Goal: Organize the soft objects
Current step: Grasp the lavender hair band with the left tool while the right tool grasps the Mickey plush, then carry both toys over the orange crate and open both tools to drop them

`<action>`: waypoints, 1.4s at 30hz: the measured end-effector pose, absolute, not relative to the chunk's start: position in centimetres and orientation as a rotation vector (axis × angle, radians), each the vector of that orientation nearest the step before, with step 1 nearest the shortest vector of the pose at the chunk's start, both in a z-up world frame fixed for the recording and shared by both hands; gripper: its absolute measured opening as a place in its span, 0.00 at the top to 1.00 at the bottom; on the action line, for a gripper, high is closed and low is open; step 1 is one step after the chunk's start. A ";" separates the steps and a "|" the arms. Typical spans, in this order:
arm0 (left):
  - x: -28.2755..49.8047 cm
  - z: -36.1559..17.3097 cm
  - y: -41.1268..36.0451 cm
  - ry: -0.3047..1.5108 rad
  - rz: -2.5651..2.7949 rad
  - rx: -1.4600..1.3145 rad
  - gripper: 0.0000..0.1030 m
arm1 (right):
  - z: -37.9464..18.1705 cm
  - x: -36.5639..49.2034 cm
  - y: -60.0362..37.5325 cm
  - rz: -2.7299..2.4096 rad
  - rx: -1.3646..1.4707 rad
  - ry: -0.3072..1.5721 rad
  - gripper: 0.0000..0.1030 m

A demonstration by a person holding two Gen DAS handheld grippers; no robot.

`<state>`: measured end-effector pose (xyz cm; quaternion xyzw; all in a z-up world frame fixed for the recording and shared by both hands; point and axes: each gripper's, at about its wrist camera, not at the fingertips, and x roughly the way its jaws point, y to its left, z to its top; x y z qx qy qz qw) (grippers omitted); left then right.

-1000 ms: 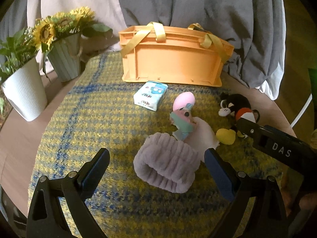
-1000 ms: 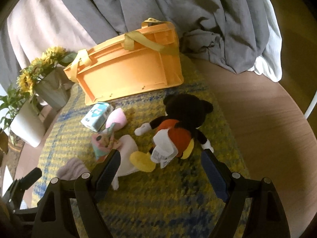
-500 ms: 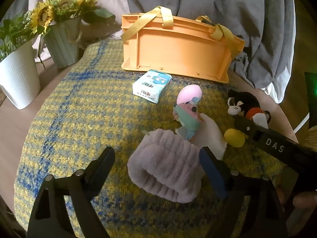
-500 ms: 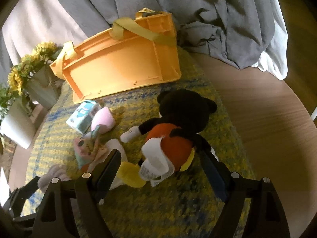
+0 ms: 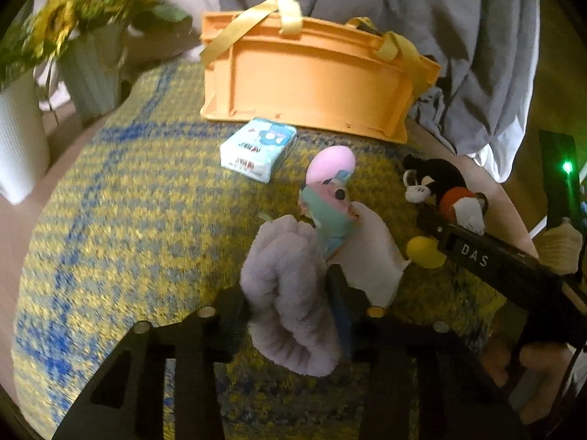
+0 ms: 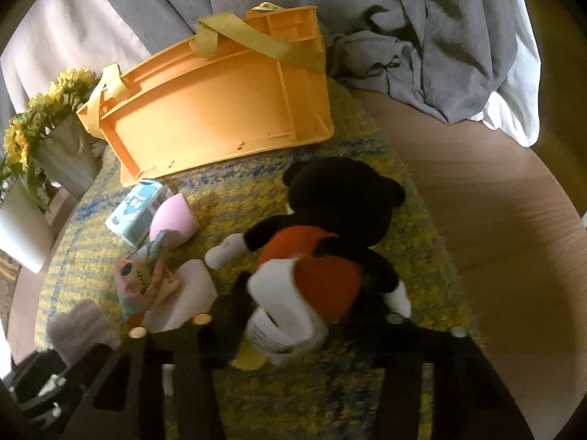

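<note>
My left gripper [image 5: 290, 304] is shut on a fluffy lilac headband [image 5: 290, 286], squeezed between its fingers on the yellow-blue cloth [image 5: 128, 220]. My right gripper [image 6: 312, 315] is shut on the black mouse plush [image 6: 330, 242] at its red shorts and white tag. The plush also shows in the left wrist view [image 5: 444, 187], with the right gripper's body across it. A pastel doll [image 5: 330, 209], a pink egg-shaped toy [image 5: 330, 163], a white soft piece [image 5: 370, 249] and a tissue pack [image 5: 258, 148] lie between. The orange basket [image 5: 308, 88] with yellow handles stands behind.
A sunflower pot [image 5: 91, 73] and a white planter [image 5: 18, 139] stand at the left edge of the round wooden table [image 6: 495, 242]. Grey cloth [image 6: 422, 29] hangs behind the basket.
Both grippers moved forward and closed: the left on the lilac headband, the right on the mouse plush. The headband is now squeezed narrow.
</note>
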<state>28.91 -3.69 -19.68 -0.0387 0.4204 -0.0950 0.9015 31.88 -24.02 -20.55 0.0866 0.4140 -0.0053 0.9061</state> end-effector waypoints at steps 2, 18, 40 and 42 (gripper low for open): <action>28.9 -19.5 -3.9 0.861 -0.199 -0.065 0.69 | -20.4 31.8 -24.2 -0.010 0.181 0.853 0.62; 28.9 -15.7 -3.9 0.778 -0.228 -0.065 0.71 | -16.5 29.9 -24.2 0.009 0.194 0.767 0.69; 29.0 -8.4 -2.8 0.599 -0.281 -0.052 0.71 | -8.4 27.5 -23.0 0.013 0.179 0.602 0.69; 29.1 -7.7 -2.5 0.580 -0.283 -0.055 0.71 | -7.6 27.4 -22.7 0.013 0.177 0.580 0.69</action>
